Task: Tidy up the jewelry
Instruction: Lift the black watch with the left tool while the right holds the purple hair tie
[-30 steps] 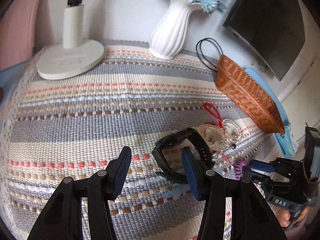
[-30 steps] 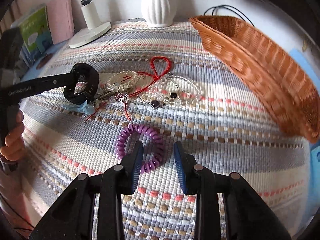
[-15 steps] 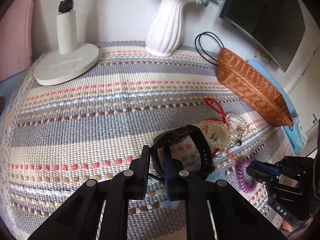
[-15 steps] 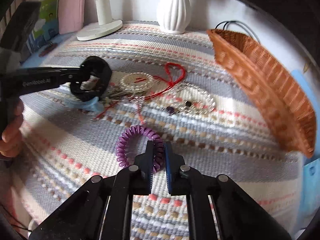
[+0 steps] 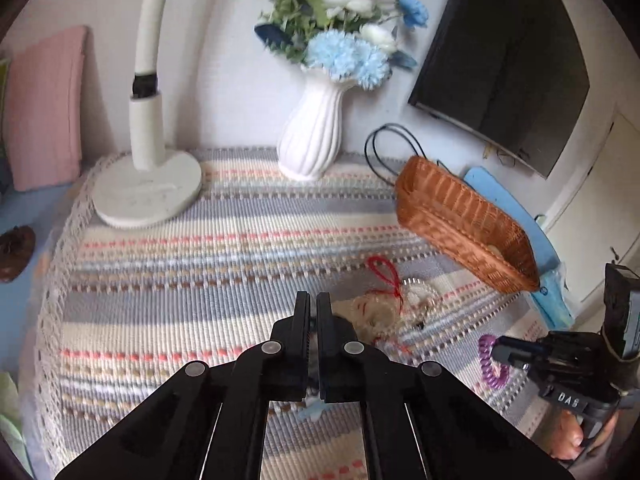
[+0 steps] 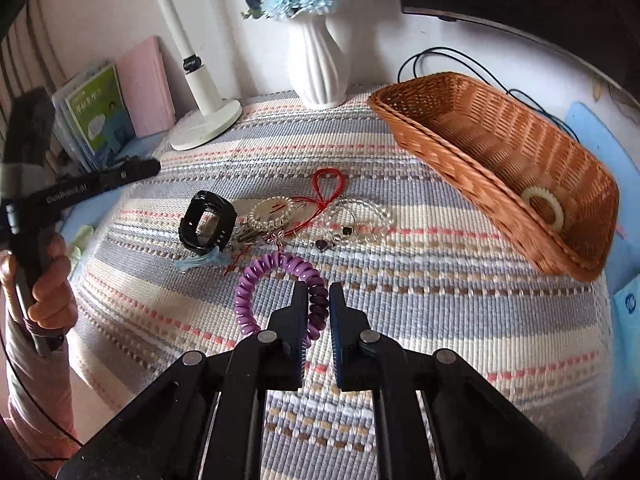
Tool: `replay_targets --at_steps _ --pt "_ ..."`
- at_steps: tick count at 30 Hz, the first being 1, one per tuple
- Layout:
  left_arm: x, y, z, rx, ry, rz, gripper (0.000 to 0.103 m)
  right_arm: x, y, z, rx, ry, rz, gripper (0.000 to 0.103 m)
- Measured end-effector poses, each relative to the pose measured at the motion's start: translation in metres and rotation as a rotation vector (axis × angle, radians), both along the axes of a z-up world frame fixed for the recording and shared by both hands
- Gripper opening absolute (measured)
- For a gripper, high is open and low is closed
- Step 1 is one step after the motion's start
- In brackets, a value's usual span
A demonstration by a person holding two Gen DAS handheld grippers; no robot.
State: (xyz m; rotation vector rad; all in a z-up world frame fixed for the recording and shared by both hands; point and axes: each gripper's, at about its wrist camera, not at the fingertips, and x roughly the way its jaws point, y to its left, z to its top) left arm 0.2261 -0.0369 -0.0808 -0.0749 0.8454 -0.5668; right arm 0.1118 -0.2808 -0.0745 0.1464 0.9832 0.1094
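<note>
My right gripper (image 6: 319,292) is shut on a purple spiral hair tie (image 6: 256,280); in the left wrist view that tie (image 5: 491,364) hangs from the right gripper (image 5: 498,350) just above the cloth. My left gripper (image 5: 313,302) is shut with nothing visible between its pads. In the right wrist view the left gripper (image 6: 155,166) hovers up and left of a black watch (image 6: 206,220), which stands on its edge on the cloth, apart from it. Pearl bracelets (image 6: 272,212), a red cord (image 6: 328,184) and a clear bead bracelet (image 6: 360,220) lie beside the watch.
A wicker basket (image 6: 440,80) at the right holds a cream ring (image 6: 544,208). A white vase (image 5: 312,140) with flowers and a white lamp base (image 5: 148,196) stand at the back of the striped cloth. A blue clip (image 6: 200,260) lies by the watch. Books stand at the left.
Both grippers closed and rose. The right one took the purple hair tie and lifted it. The left one shut at the watch strap, then came away while the watch stayed on the cloth.
</note>
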Motion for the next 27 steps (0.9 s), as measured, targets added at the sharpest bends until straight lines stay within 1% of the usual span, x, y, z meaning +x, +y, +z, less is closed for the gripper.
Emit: replay_targets --at_steps 1,2,3,5,6,10,13,14,16,17,18,19,21,23,24,26,27 --pt "-0.001 0.000 -0.001 0.003 0.004 0.001 0.006 -0.002 -0.003 0.000 0.013 0.002 -0.003 0.011" --pt "-0.002 0.001 -0.003 0.012 0.005 0.008 0.013 -0.003 -0.007 0.000 0.021 0.005 -0.007 0.011" --pt "-0.004 0.002 -0.005 0.022 0.004 0.011 0.017 -0.004 -0.010 -0.001 0.026 0.008 -0.014 0.011" --pt "-0.007 0.003 -0.009 0.033 0.008 0.015 0.038 -0.005 -0.014 -0.003 0.038 0.017 -0.024 0.011" --pt "-0.007 0.003 -0.011 0.044 0.008 0.021 0.040 -0.005 -0.015 -0.004 0.045 0.021 -0.026 0.011" --pt "-0.005 0.002 -0.016 0.078 0.003 0.014 0.040 -0.005 -0.015 -0.006 0.041 0.018 -0.021 0.011" --pt "0.004 0.006 -0.024 0.073 0.029 0.015 0.040 -0.003 -0.014 -0.009 0.030 0.021 -0.022 0.011" --pt "0.009 0.009 -0.028 0.053 0.053 0.018 0.040 -0.002 -0.015 -0.010 0.032 0.024 -0.023 0.011" --pt "0.023 0.021 -0.037 -0.026 0.126 0.036 0.040 0.000 -0.015 -0.013 0.034 0.029 -0.022 0.011" --pt "0.032 0.029 -0.044 -0.081 0.180 0.050 0.040 0.001 -0.016 -0.014 0.036 0.032 -0.020 0.011" --pt "0.035 0.033 -0.047 -0.101 0.196 0.056 0.040 0.002 -0.017 -0.016 0.038 0.034 -0.018 0.011" --pt "0.036 0.034 -0.048 -0.101 0.194 0.059 0.040 0.003 -0.018 -0.018 0.042 0.038 -0.017 0.011" --pt "0.036 0.029 -0.050 -0.067 0.192 0.044 0.040 0.006 -0.019 -0.022 0.047 0.048 -0.015 0.011" --pt "0.036 0.014 -0.053 -0.051 0.215 -0.011 0.040 0.009 -0.019 -0.028 0.054 0.057 -0.013 0.011" --pt "0.035 0.008 -0.054 -0.038 0.218 -0.021 0.040 0.010 -0.019 -0.030 0.057 0.062 -0.011 0.011" --pt "0.034 -0.008 -0.059 0.032 0.206 -0.011 0.040 0.011 -0.019 -0.034 0.059 0.069 -0.006 0.011" --pt "0.034 -0.016 -0.062 0.088 0.199 0.009 0.040 0.011 -0.019 -0.034 0.059 0.071 -0.005 0.011"
